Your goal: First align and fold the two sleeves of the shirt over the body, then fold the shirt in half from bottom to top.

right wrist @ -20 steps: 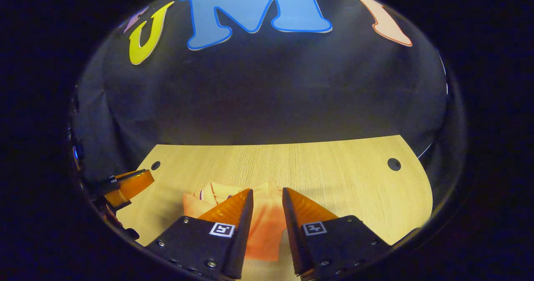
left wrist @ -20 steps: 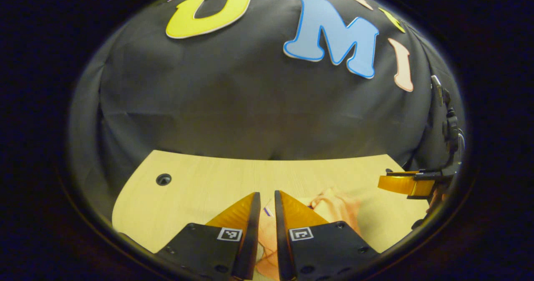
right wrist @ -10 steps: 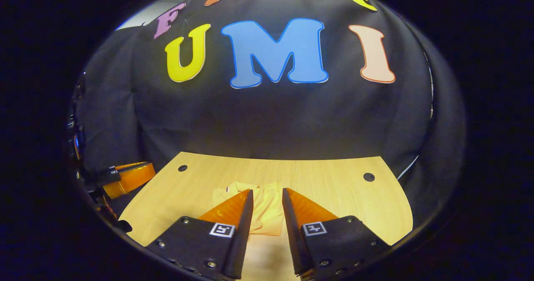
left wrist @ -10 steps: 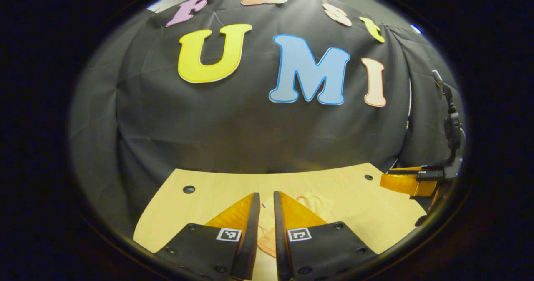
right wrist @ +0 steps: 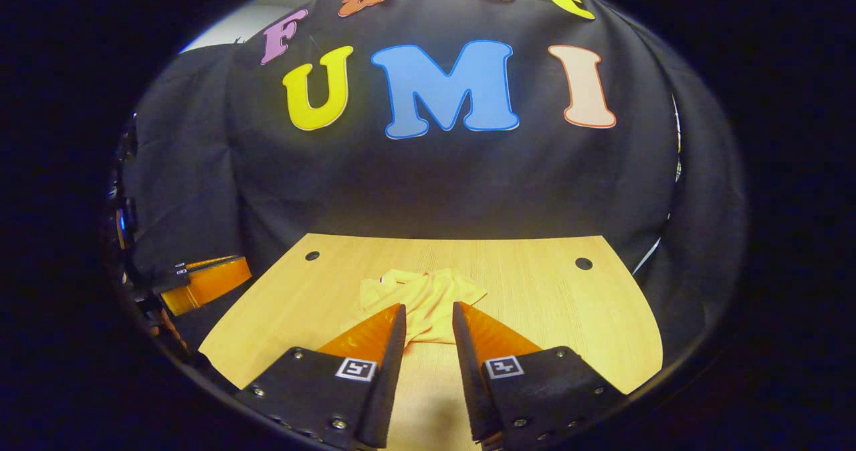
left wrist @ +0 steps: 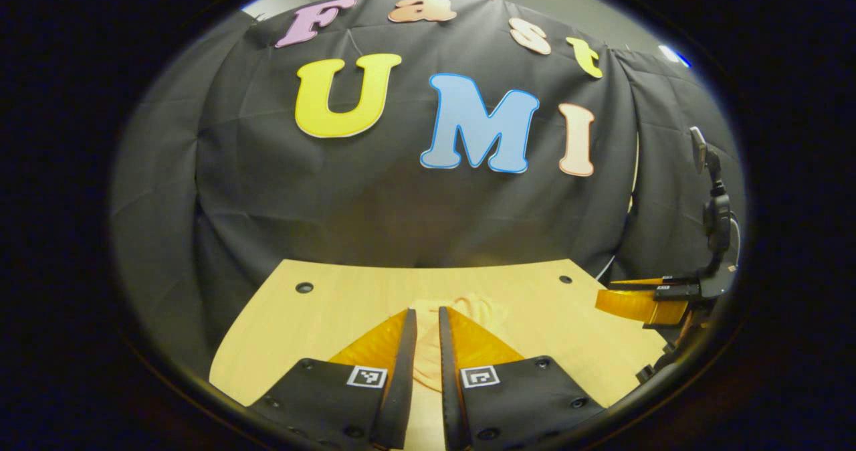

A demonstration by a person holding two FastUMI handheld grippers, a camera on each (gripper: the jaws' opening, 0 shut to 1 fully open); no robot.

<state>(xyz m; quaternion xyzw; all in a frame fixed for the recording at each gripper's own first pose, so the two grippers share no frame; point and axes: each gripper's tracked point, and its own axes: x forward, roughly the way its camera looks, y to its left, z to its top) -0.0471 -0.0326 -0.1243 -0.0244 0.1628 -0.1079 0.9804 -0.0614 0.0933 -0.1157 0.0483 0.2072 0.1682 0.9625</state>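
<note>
rumpled shirt [right wrist: 428,297] on woodgrain table [right wrist: 548,304]

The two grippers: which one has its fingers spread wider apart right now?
The right gripper: a clear gap between its fingers shows the shirt. The left gripper has only a narrow slit.

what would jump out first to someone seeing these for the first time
A small peach shirt lies in a folded bundle near the middle of the pale wooden table, just beyond the right gripper. The left gripper points at the same bundle, its jaws a narrow slit apart with nothing between them. Behind the table hangs the booth's black cloth wall.
</note>
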